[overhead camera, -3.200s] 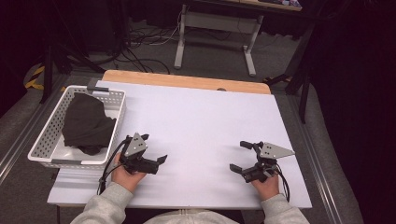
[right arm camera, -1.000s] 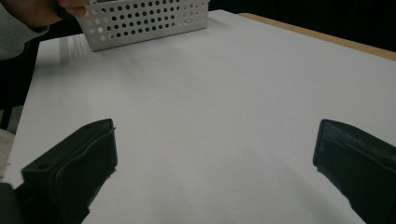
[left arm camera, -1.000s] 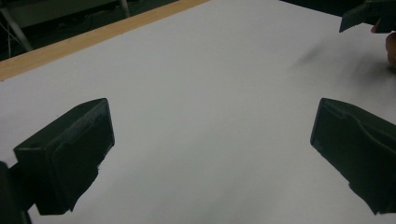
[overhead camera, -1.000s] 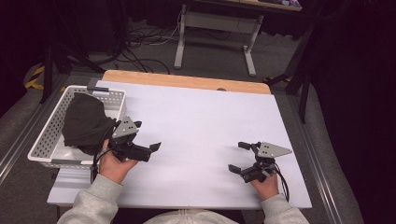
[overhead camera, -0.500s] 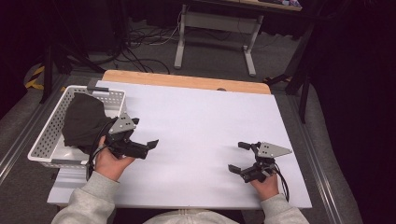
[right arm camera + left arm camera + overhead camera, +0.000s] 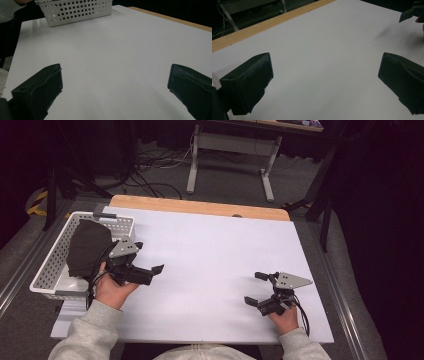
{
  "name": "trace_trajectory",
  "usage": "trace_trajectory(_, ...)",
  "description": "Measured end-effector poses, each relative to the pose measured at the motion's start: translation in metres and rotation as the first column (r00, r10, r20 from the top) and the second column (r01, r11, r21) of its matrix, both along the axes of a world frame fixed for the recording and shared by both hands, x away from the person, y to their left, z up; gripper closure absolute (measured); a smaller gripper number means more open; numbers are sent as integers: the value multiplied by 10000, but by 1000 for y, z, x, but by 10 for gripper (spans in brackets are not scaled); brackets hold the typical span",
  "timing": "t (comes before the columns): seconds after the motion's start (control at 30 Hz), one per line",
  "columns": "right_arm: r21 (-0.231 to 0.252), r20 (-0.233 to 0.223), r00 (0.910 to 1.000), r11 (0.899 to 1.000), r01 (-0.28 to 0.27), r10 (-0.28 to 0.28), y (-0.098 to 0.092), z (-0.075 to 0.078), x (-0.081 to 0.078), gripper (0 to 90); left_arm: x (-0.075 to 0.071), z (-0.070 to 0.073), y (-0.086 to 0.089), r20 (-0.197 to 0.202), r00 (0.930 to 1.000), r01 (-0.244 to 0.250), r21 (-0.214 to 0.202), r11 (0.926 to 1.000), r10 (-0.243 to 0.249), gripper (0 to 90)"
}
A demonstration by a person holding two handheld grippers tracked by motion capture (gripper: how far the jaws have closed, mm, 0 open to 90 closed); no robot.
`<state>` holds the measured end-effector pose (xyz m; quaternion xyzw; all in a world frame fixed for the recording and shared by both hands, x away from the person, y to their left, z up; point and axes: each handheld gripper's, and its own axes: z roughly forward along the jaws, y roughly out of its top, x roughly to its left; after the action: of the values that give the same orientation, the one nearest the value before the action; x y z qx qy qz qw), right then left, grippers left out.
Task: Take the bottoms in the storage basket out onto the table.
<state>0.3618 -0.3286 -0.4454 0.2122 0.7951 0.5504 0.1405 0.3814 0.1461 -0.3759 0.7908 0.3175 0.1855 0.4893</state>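
Note:
A dark cloth (image 6: 87,247) lies bunched in a white perforated basket (image 6: 47,270) at the table's left edge. My left gripper (image 6: 148,257) hovers just right of the basket's rim, open, with nothing between its jaws. In the left gripper view the left gripper (image 6: 324,82) has its jaws wide apart over bare white table. My right gripper (image 6: 252,288) rests low near the front right, also open and empty. The right gripper view has the right gripper (image 6: 115,90) facing across the table toward the basket (image 6: 75,10).
The white tabletop (image 6: 220,250) has a wooden strip (image 6: 200,207) along its far edge. Beyond it stand a desk frame (image 6: 230,145) and floor cables (image 6: 150,175). A grey sleeve (image 6: 10,7) is beside the basket. The right gripper's jaw (image 6: 409,15) shows far off.
My left gripper has moved from the front of the table back and left, up to the basket's right rim. The right gripper has stayed where it was.

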Motion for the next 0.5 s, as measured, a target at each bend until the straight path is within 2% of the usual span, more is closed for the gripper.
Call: trace_trajectory(0.5, -12, 8, 10000, 10000, -5, 5, 0, 0, 0, 6, 8, 7, 21, -132, 9989, -437, 201, 9988, 440, 4)
